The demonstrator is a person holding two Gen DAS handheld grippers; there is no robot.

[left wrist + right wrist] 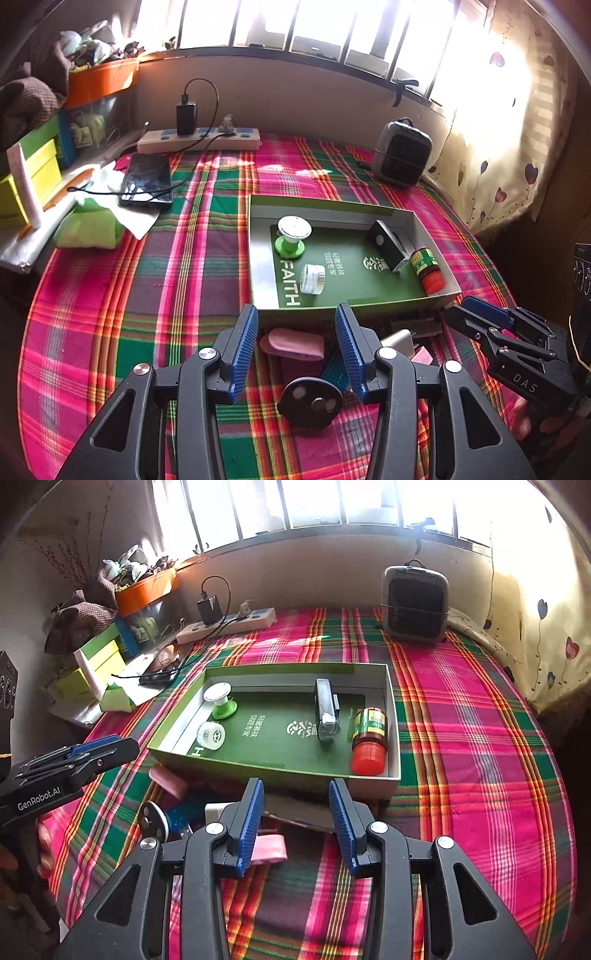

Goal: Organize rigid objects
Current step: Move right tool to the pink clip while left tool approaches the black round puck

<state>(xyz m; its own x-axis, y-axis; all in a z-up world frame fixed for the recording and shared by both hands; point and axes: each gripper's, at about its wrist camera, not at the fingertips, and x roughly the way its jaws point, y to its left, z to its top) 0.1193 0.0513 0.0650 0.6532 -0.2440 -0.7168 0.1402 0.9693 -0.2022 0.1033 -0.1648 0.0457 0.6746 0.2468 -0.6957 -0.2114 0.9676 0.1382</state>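
L gripper: jaws wide apart, nothing held, above pink case.
R gripper: same, empty.
Box: held red-cap bottle.

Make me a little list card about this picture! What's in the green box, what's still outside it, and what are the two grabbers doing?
Box: green tray on plaid cloth
Inside: red-capped bottle, black case, small clear jar, green-and-white spool
Outside, near side: pink item, black round disc
Left gripper: open, empty
Right gripper: open, empty
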